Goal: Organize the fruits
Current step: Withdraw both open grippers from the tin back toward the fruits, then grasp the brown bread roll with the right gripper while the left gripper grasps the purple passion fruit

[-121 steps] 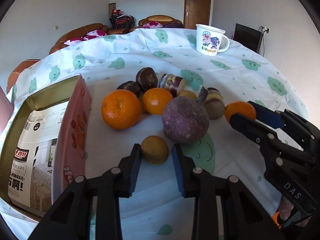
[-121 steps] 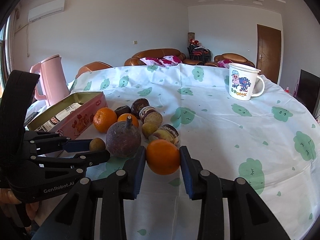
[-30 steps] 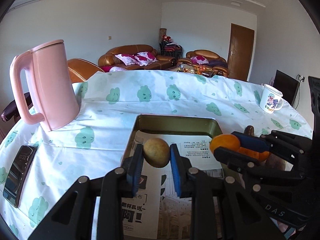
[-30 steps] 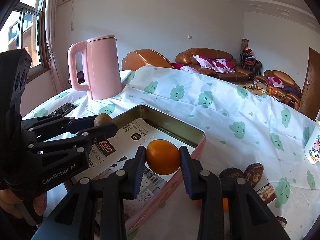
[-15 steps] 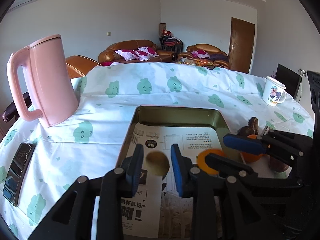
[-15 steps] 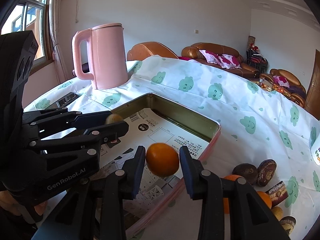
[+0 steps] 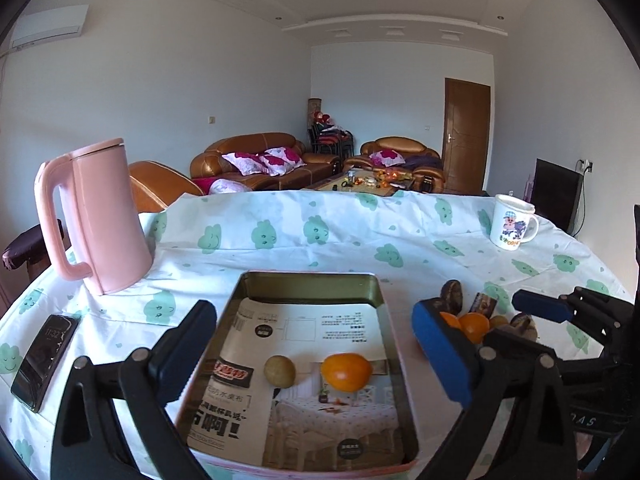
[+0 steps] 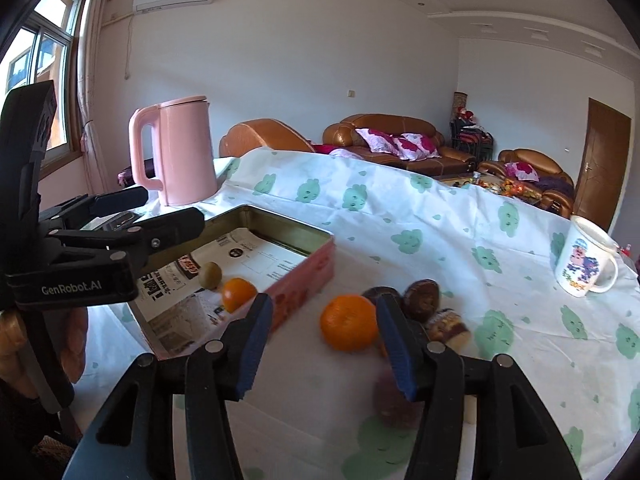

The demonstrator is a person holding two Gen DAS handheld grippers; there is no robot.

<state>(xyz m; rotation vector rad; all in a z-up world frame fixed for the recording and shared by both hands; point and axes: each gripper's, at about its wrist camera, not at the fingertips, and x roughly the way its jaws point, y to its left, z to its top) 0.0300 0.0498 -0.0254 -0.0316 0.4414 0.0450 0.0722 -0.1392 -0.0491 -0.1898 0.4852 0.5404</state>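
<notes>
A pink tin box [image 7: 312,282] lined with printed paper holds a small brown kiwi [image 7: 279,371] and an orange [image 7: 346,371], side by side. My left gripper [image 7: 316,348] is open and empty above the box. My right gripper [image 8: 324,336] is open and empty over the tablecloth right of the box [image 8: 304,284]. An orange [image 8: 349,328] lies on the cloth between its fingers, untouched. The boxed kiwi [image 8: 211,274] and orange [image 8: 238,294] also show there. Dark round fruits [image 8: 420,298] and a blurred purple fruit [image 8: 394,404] lie close by.
A pink kettle [image 7: 96,216] stands at the back left, a phone [image 7: 44,360] at the left edge. A white cartoon mug [image 7: 510,226] stands far right. More oranges [image 7: 472,326] and dark fruits lie right of the box. The right gripper [image 7: 560,320] shows there too.
Both grippers opened and let go: the kiwi and the orange now lie in the box. The right gripper moved right, out over the fruit pile on the cloth. The left gripper rose.
</notes>
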